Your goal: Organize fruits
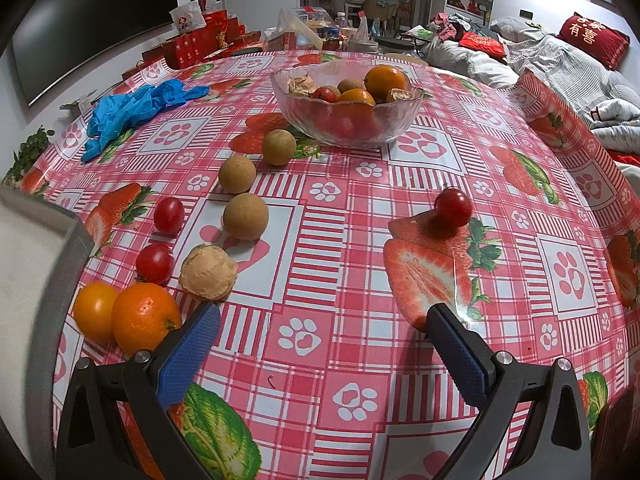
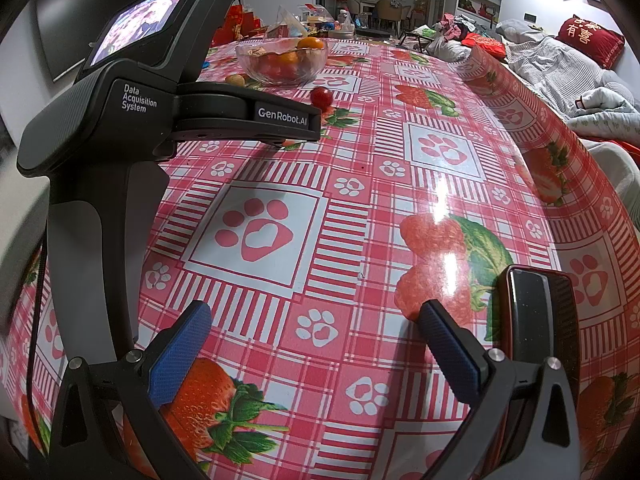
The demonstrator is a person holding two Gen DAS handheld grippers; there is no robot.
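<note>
In the left wrist view, the left gripper [image 1: 322,326] with its blue-padded black fingers fills the bottom of the frame, spread wide and holding nothing above the glossy red-and-white checked tablecloth [image 1: 320,360] printed with paw marks and strawberries. Just beside its left finger [image 1: 188,356], at lower left, a round bright orange [image 1: 145,317] touches a smaller yellow-orange fruit [image 1: 94,310]. Above them sit two small red cherry tomatoes [image 1: 155,263] [image 1: 169,214], a pale rough-skinned round fruit [image 1: 208,273], and three smooth tan round fruits [image 1: 245,216] [image 1: 237,174] [image 1: 279,147] climbing in a curved line toward the clear glass bowl [image 1: 348,128] at upper centre, which holds oranges, tomatoes and dry husks. A lone red cherry tomato [image 1: 453,207] lies right of centre, well above the right finger. Crumpled blue gloves [image 1: 132,108] lie at upper left.

In the right wrist view, the right gripper [image 2: 314,320] also stands wide apart and empty at the bottom, with a dark phone-like slab [image 2: 538,320] beside its right finger.
</note>
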